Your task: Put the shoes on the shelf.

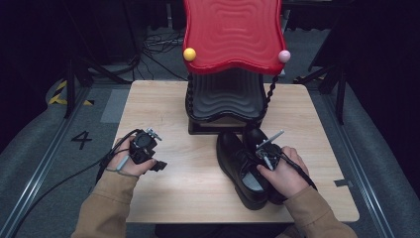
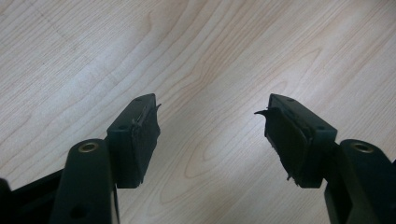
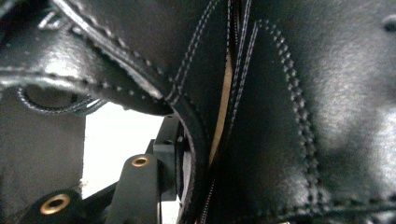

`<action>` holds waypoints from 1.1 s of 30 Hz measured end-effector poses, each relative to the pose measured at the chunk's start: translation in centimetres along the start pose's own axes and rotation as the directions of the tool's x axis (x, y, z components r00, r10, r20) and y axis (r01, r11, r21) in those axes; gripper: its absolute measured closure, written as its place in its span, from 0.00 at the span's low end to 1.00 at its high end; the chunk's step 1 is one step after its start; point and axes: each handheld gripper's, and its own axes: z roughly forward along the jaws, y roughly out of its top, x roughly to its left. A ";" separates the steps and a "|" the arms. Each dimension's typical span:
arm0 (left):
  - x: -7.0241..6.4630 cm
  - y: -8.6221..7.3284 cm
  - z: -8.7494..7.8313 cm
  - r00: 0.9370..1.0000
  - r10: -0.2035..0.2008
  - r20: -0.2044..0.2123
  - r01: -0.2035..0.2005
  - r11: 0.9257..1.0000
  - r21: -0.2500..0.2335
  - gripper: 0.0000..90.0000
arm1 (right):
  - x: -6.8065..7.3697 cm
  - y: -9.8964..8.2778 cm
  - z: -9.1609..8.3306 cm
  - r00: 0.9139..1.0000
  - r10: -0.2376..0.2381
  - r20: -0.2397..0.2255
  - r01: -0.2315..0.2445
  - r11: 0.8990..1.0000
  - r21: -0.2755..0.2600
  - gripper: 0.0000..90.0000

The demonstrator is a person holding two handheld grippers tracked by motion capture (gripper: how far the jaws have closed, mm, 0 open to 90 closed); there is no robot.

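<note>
A pair of black leather shoes stands side by side at the table's right. The left shoe (image 1: 236,166) lies with its opening up and the right shoe (image 1: 253,136) is close beside it. My right gripper (image 1: 265,157) points down where the two shoes meet. In the right gripper view one of its fingers (image 3: 166,151) stands inside the left shoe (image 3: 107,51) against the collar. The other jaw is hidden behind the right shoe (image 3: 327,116), and a thin gap still separates the shoes. My left gripper (image 1: 156,151) (image 2: 212,116) hovers open over bare wood, holding nothing.
A shoe rack stands at the table's back centre, with a wavy red top shelf (image 1: 233,32) over a black lower shelf (image 1: 225,96). The wooden table (image 1: 188,183) has free room at the left and front. Cables run across the floor behind.
</note>
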 end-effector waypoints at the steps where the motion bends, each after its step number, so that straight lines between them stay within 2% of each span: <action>1: 0.0 0.1 0.0 1.000 0.001 -0.001 -0.001 1.000 0.000 0.40 | 0.0 0.0 0.0 1.000 -0.001 0.000 0.001 1.000 0.000 0.68; 2: -0.1 0.1 0.1 1.000 -0.001 0.002 0.001 1.000 -0.004 0.40 | 0.0 0.0 0.0 1.000 -0.005 0.001 0.005 1.000 0.000 0.68; 4: 0.0 0.2 0.1 1.000 0.008 0.003 -0.008 1.000 0.002 0.40 | 0.2 -0.1 0.1 0.998 -0.058 0.004 0.058 0.998 0.003 0.68; 6: 0.0 0.3 0.2 1.000 0.013 0.002 -0.013 1.000 -0.001 0.40 | 0.3 -0.2 0.1 0.997 -0.071 0.007 0.071 0.997 0.001 0.68; 14: 0.1 0.2 0.2 1.000 0.005 0.006 -0.005 1.000 0.003 0.40 | 0.2 0.3 0.1 1.000 -0.029 0.009 0.029 0.999 0.038 0.71; 16: 0.0 0.3 0.2 1.000 0.005 0.006 -0.005 1.000 0.002 0.40 | 0.1 0.4 0.1 0.999 -0.036 0.009 0.035 0.999 0.041 0.72; 19: 0.1 0.3 0.2 1.000 0.007 0.007 -0.007 1.000 0.001 0.40 | -0.2 0.6 -0.1 1.000 -0.014 -0.006 0.014 0.998 0.061 0.77; 21: 0.1 0.3 0.3 1.000 0.002 0.005 -0.002 1.000 0.001 0.40 | -0.6 0.7 -0.5 1.000 0.009 -0.030 -0.007 0.998 0.070 0.87; 23: 0.3 0.3 0.3 1.000 0.003 0.006 -0.003 1.000 0.000 0.40 | -0.9 0.6 -0.6 0.998 0.032 -0.047 -0.029 0.997 0.065 0.89; 29: 0.5 0.4 0.2 1.000 0.002 0.009 -0.002 1.000 -0.005 0.40 | -0.7 0.6 -1.0 0.997 0.062 -0.034 -0.060 0.996 0.063 0.91; 30: 0.5 0.4 0.2 1.000 0.003 0.012 -0.003 1.000 -0.007 0.40 | -0.6 0.7 -1.4 0.998 0.067 -0.012 -0.067 0.996 0.055 0.92; 33: 0.6 0.4 0.1 1.000 0.007 0.013 -0.007 1.000 -0.009 0.40 | -0.6 0.7 -2.1 0.998 0.062 -0.016 -0.060 0.996 0.065 0.92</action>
